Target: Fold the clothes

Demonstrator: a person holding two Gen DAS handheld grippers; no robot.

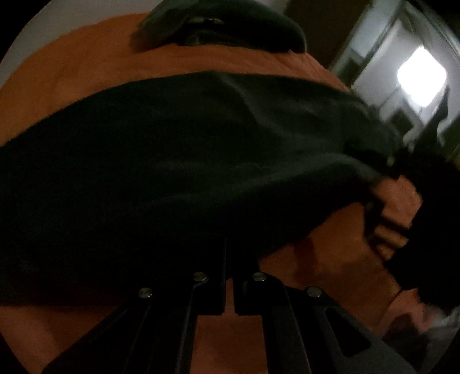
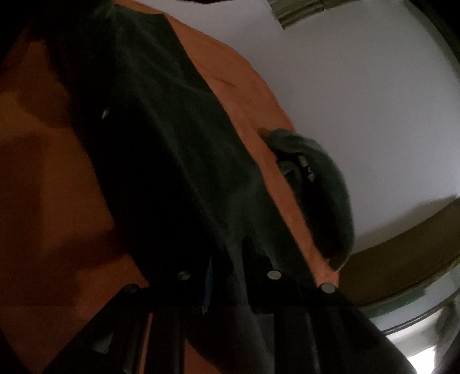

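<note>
A dark green garment (image 1: 178, 161) lies spread over the orange bed sheet (image 1: 86, 74). In the left wrist view my left gripper (image 1: 229, 244) has its jaws together, and the tips vanish into the garment's near edge. At the right edge of that view, a person's hand (image 1: 394, 201) in a dark sleeve holds up the garment's far corner, blurred. Seen from the right wrist, the same garment (image 2: 161, 138) runs from the top left down into my right gripper (image 2: 228, 259). That gripper is shut on a fold of the garment, which hangs on below the fingers.
A second dark green garment (image 1: 218, 26), folded, lies at the bed's far edge by the white wall (image 2: 359, 100); the right wrist view shows this folded garment (image 2: 325, 195) too. A bright opening (image 1: 421, 77) glows at the upper right. The sheet's edge (image 2: 325, 276) drops off beside the right gripper.
</note>
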